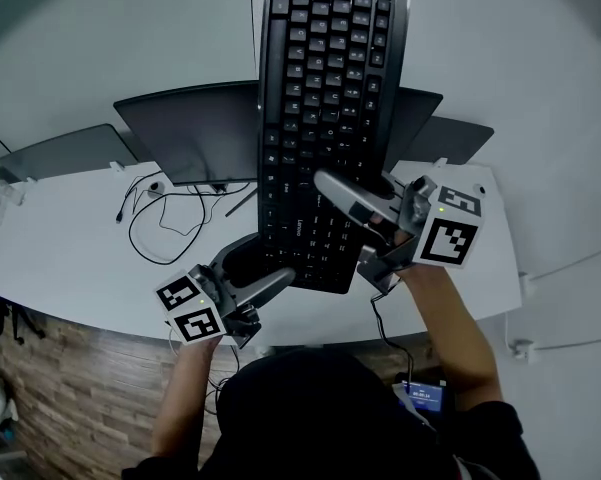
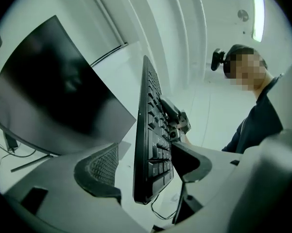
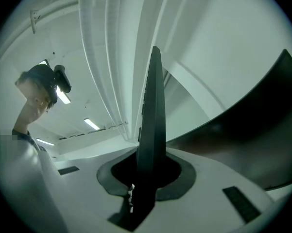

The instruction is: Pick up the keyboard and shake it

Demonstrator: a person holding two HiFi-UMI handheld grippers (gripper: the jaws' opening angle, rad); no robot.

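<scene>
The black keyboard (image 1: pixel 325 118) is off the desk and held up on end, its keys facing me and its far end reaching past the top of the head view. My left gripper (image 1: pixel 265 273) is shut on its lower left corner. My right gripper (image 1: pixel 345 218) is shut on its right edge, one finger lying across the keys. In the left gripper view the keyboard (image 2: pixel 148 144) stands edge-on between the two pads of the left gripper (image 2: pixel 143 171). In the right gripper view its thin edge (image 3: pixel 153 120) rises out of the shut right gripper (image 3: pixel 146 178).
Below the keyboard, a white desk (image 1: pixel 70 258) carries three dark monitors: centre (image 1: pixel 195 133), left (image 1: pixel 65 153) and right (image 1: pixel 450 138). A black cable (image 1: pixel 160 223) loops on the desk at left. Wooden floor (image 1: pixel 70 388) shows beyond the desk's near edge.
</scene>
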